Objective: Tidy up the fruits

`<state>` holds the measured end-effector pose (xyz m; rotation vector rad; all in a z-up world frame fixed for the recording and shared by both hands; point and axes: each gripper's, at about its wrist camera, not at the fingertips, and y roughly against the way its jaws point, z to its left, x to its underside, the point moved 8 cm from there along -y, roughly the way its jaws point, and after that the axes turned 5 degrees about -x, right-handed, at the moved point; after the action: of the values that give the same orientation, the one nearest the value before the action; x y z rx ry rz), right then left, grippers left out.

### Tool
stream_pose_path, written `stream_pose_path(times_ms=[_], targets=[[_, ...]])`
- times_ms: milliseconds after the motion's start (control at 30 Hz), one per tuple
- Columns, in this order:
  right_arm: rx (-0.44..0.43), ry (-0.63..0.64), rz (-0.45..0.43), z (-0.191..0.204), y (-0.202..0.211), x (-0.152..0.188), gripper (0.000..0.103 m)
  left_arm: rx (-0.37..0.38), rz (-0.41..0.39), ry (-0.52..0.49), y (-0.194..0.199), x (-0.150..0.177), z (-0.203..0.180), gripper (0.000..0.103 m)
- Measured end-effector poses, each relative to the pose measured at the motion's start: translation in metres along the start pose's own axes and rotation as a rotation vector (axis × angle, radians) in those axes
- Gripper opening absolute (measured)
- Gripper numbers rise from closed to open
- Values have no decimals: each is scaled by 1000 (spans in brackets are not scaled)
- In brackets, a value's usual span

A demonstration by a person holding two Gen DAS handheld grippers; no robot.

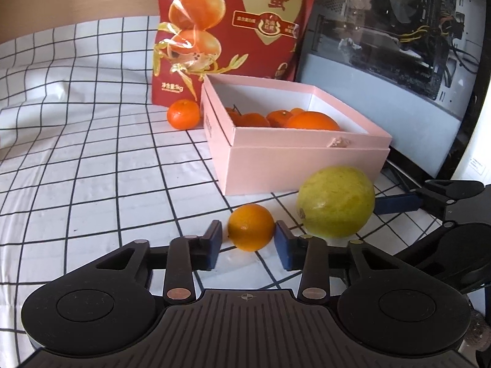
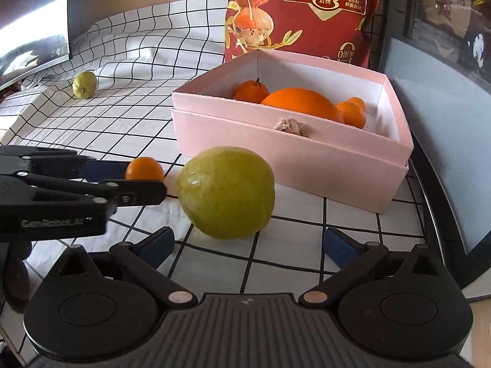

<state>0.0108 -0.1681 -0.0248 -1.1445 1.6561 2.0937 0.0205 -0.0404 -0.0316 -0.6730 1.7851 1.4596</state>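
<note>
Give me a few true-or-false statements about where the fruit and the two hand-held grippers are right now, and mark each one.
1. The small orange sits between the fingers of the left hand-held gripper. True; the jaws are open around it, with a gap showing on at least one side.
2. The pink box is empty. False; it holds a large orange and several smaller ones.
3. The big green fruit lies on the checked cloth, outside the box. True.
4. The right hand-held gripper is clamped on the green fruit. False; its jaws are wide open and the fruit lies just ahead of them.
5. A red snack bag stands behind the box. True.
</note>
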Motion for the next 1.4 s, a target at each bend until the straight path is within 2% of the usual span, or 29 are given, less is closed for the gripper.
stream_pose_path(times_ms=[367,667,867,967,1100,1300,1400], targets=[[-10,9,-1,2,1,0,103,-44,-23,-5,23,12,8,38],[-3,7,3,2,1,0,103,-27,-11,-9,21,14,7,38],[29,-48,-25,-11,2,-6,102,-27,-12,-7,21,13,7,39],[12,-78,-26,-17,3,-7,102,-25,-12,-5,20,14,7,39],[47,-53,-35,-19,13,-2,102,-20,-13,3,21,14,8,39],[166,-50,-40,-37,33,13,97,-10,-13,17,21,14,9,38],[123,-53,-66,-36,44,17,97,-17,-13,7,21,14,9,39]])
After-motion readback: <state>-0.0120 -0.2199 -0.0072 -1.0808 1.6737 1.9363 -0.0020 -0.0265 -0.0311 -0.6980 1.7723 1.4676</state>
